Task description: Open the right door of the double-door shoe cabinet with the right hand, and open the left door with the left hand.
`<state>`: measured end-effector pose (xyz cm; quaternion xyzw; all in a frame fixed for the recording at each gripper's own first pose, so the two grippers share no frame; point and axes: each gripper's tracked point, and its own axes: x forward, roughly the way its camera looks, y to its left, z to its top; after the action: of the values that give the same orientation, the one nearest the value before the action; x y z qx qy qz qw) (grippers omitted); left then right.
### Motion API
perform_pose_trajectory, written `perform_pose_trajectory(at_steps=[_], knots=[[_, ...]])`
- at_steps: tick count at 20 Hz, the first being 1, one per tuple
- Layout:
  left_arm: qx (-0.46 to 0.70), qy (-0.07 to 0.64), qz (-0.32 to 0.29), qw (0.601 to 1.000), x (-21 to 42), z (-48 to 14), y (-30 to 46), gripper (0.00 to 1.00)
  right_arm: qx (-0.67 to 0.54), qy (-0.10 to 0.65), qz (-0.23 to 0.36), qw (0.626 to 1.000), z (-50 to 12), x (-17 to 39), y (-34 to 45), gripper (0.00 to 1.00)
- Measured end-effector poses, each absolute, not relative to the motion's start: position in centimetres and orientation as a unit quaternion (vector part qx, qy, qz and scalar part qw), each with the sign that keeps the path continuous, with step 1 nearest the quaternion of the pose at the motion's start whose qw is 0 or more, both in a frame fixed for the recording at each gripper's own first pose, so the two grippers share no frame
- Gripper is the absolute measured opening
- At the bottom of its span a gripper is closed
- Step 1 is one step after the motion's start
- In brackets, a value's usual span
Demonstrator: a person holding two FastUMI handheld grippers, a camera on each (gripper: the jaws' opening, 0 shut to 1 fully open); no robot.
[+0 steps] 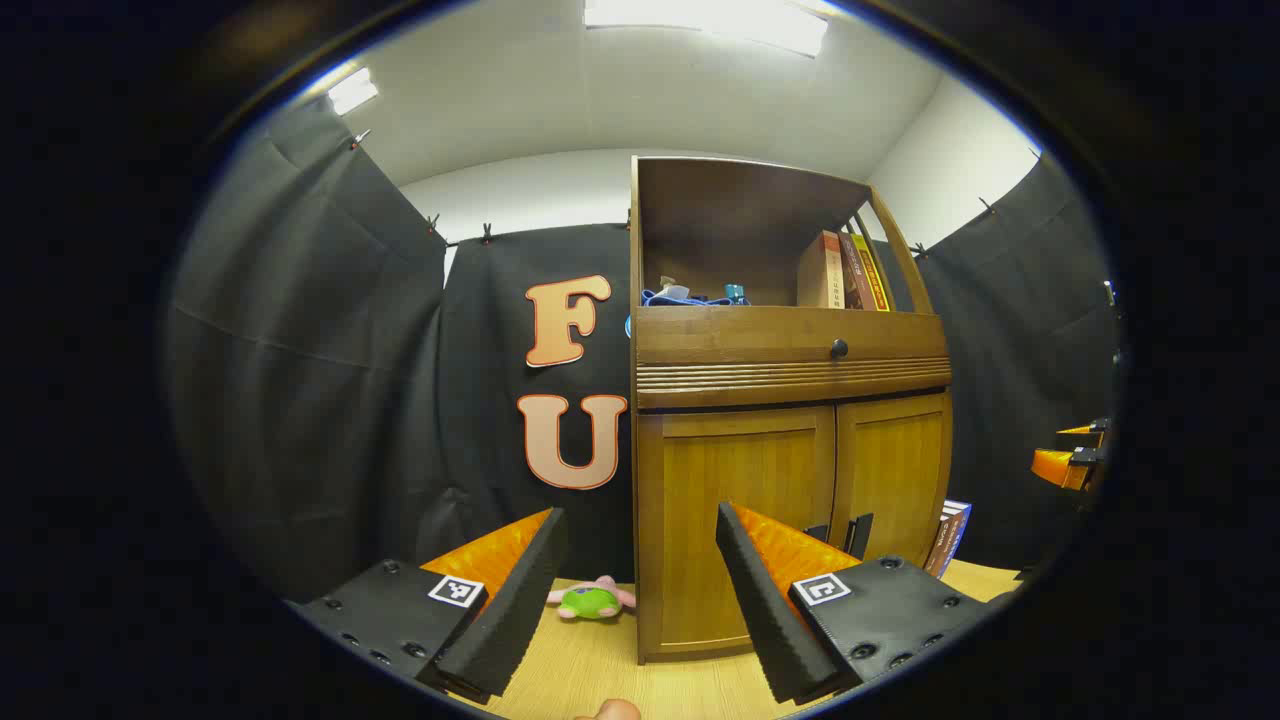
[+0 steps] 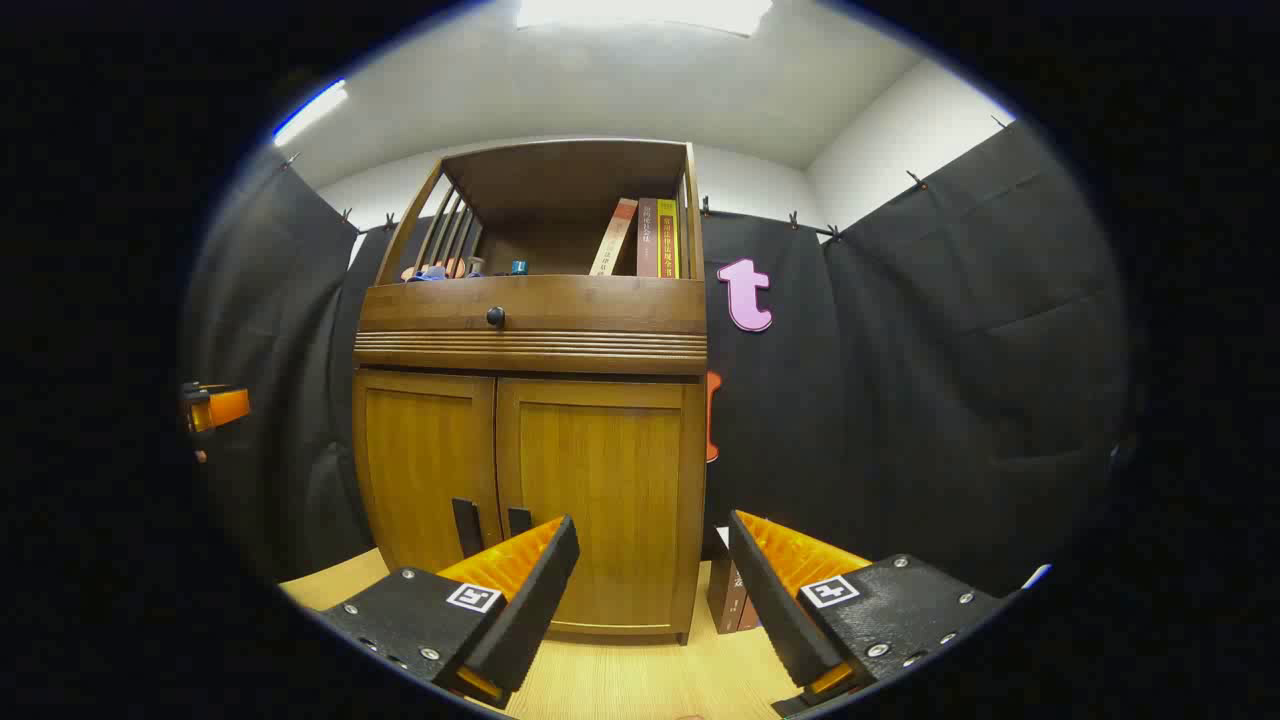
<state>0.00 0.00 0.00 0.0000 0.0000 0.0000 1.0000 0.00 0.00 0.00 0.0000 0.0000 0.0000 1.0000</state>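
Left gripper [image 1: 640,590]: fingers spread wide apart, nothing between them; held low, short of the cabinet, its far fingertip lining up with the left door's lower part.
Plush toy [image 1: 592,600]: small, green and pink, on the wooden floor [image 1: 600,670] just left of the cabinet's base, seen between the left gripper's fingers.
Shoe cabinet [image 2: 530,330]: wooden, upright on the floor against the black cloth wall; open shelf on top, a drawer with a dark round knob [image 2: 495,317] below it, two doors at the bottom.
Left door [image 2: 425,460]: closed, flush with the front; dark vertical handle [image 2: 465,527] at its inner edge.
Right door [image 2: 600,500]: closed; its dark handle [image 2: 518,521] sits just beside the left one, near the bottom of the centre seam.
Shelf contents: upright books [image 2: 650,238] at the right end, small blue and orange items at the left.
Right gripper [image 2: 650,590]: fingers spread wide apart, holding nothing; low, in front of the cabinet's right corner, apart from both handles.
Floor books [image 2: 728,600]: leaning by the cabinet's right side.
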Motion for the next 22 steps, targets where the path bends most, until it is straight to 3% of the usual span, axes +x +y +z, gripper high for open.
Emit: perform_pose_trajectory(at_steps=[1,2,4,13,14,15,22], knots=[[0.000,0.000,0.000,1.000,0.01,0.08,-0.02,0.95,0.000,0.000,0.000,1.000,0.03,0.01,0.05,1.00],[0.001,0.000,0.000,1.000,0.05,0.11,-0.01,0.95,0.000,0.000,0.000,1.000,0.07,0.02,0.02,0.93],[0.002,0.000,0.001,1.000,0.00,0.14,0.15,0.95,-0.001,0.000,0.000,1.000,0.08,0.07,-0.02,1.00],[0.006,-0.006,0.003,1.000,-0.53,0.79,0.26,0.95,-0.001,-0.001,0.003,1.000,0.10,0.10,0.16,1.00],[0.006,-0.005,0.003,1.000,-0.48,0.80,0.20,0.95,-0.001,0.000,0.003,1.000,0.02,0.09,0.18,0.85],[0.006,-0.004,0.003,1.000,-0.49,0.76,0.17,0.95,0.000,0.000,0.004,1.000,0.02,0.02,0.25,1.00],[0.006,-0.004,0.003,1.000,-0.43,0.95,0.21,0.95,0.002,-0.001,0.007,1.000,-0.05,0.30,0.54,1.00]])
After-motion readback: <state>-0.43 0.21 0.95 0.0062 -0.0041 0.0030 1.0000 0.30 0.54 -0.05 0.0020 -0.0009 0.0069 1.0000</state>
